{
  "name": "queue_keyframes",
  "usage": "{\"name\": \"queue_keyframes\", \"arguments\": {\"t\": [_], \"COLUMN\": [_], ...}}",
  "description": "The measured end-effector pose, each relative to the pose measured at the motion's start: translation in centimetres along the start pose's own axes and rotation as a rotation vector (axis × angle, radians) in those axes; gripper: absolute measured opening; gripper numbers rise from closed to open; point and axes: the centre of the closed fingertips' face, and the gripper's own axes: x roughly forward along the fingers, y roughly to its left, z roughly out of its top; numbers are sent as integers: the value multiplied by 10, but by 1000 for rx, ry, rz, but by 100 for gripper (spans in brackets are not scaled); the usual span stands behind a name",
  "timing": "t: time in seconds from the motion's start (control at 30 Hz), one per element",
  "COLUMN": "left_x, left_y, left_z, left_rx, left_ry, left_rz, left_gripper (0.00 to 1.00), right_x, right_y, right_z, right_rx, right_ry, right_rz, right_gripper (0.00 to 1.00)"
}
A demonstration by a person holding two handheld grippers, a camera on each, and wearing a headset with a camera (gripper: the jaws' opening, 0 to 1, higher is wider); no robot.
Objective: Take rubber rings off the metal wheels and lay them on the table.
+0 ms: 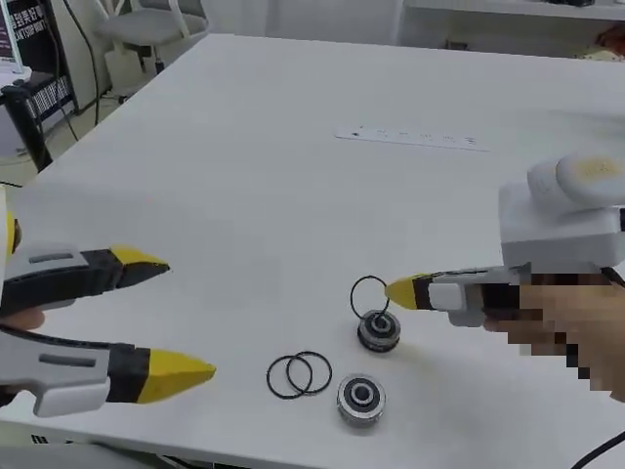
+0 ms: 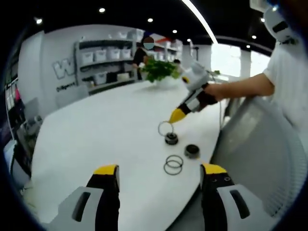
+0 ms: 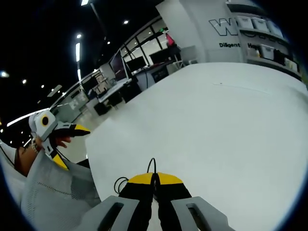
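Note:
Two metal wheels stand near the table's front edge, one [image 1: 379, 330] [image 2: 171, 139] just below my right gripper and one [image 1: 361, 399] [image 2: 192, 150] nearer me. My right gripper [image 1: 395, 290] [image 2: 177, 116] [image 3: 154, 178] is shut on a thin black rubber ring [image 1: 368, 294] [image 2: 165, 128] [image 3: 151, 166], which it holds upright over the farther wheel. The ring's lower edge reaches that wheel's top. Two loose rubber rings [image 1: 299, 374] [image 2: 173, 164] [image 3: 120, 184] lie overlapping on the table, left of the wheels. My left gripper [image 1: 181, 316] [image 2: 159, 169] [image 3: 71, 146] is open and holds nothing, at the left.
The white table [image 1: 293, 195] stretches far back. A white power strip [image 1: 410, 138] lies on it toward the far right. A chair [image 1: 146, 24] and a dark rack [image 1: 39, 68] stand beyond the far left edge. In the left gripper view, shelves and a green plant [image 2: 159, 70] are in the background.

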Motion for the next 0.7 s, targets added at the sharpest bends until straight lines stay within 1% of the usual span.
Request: {"name": "queue_keyframes", "arguments": {"t": [0.13,0.3,0.4,0.47,0.53,0.63,0.7], "left_x": [5,7,8,10,12,12,12], "left_y": [-6,-8,-12,-15,-18,-19,-16], "left_z": [-4,-10,-16,-17,-20,-22,-22], "left_rx": [-8,-4,-9,-2,12,16,2], "left_ry": [16,39,56,63,81,95,91], "left_rz": [-17,-24,-45,-61,-73,-78,-66], "left_gripper": [71,76,79,84,87,87,86], "right_x": [0,4,7,9,10,13,15], "right_y": [4,12,17,21,23,27,30], "right_z": [1,-2,-6,-10,-12,-17,-20], "right_rx": [17,6,-6,-23,-30,-41,-49], "right_ry": [-6,9,30,46,56,79,92], "right_rz": [14,33,47,53,59,73,80], "right_gripper": [0,0,0,0,0,0,0]}}
